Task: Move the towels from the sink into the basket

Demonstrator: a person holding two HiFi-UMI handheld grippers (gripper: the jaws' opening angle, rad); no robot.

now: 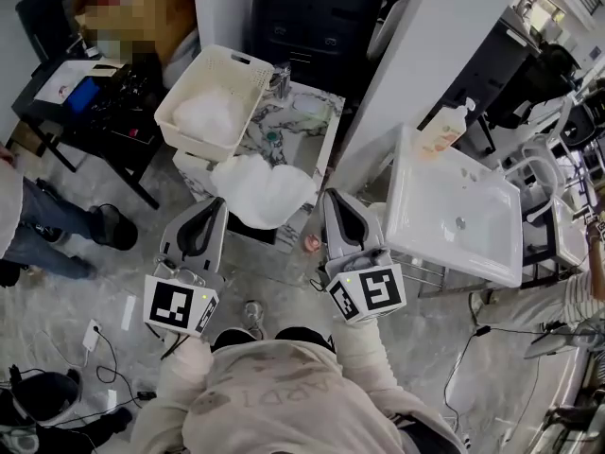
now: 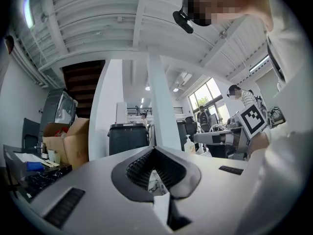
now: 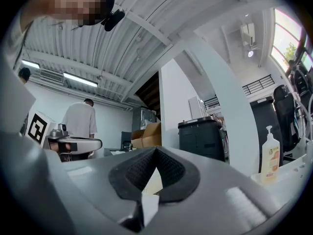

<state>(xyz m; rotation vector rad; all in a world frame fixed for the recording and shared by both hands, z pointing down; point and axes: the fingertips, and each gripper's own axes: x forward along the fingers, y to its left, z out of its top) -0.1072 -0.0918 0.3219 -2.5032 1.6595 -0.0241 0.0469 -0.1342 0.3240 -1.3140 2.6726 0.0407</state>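
Clamped tight on one white towel (image 1: 260,192) with left gripper (image 1: 218,202) and right gripper (image 1: 329,196), near the basket (image 1: 242,60).

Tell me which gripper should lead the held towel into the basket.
Left, probably. The jaws of both look shut on the towel stretched between them. The left gripper is on the basket's side, while the right gripper is nearer the sink.

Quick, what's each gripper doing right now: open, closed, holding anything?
Left gripper: closed, pinching the left edge of the white towel.
Right gripper: closed, pinching the same towel's right edge.
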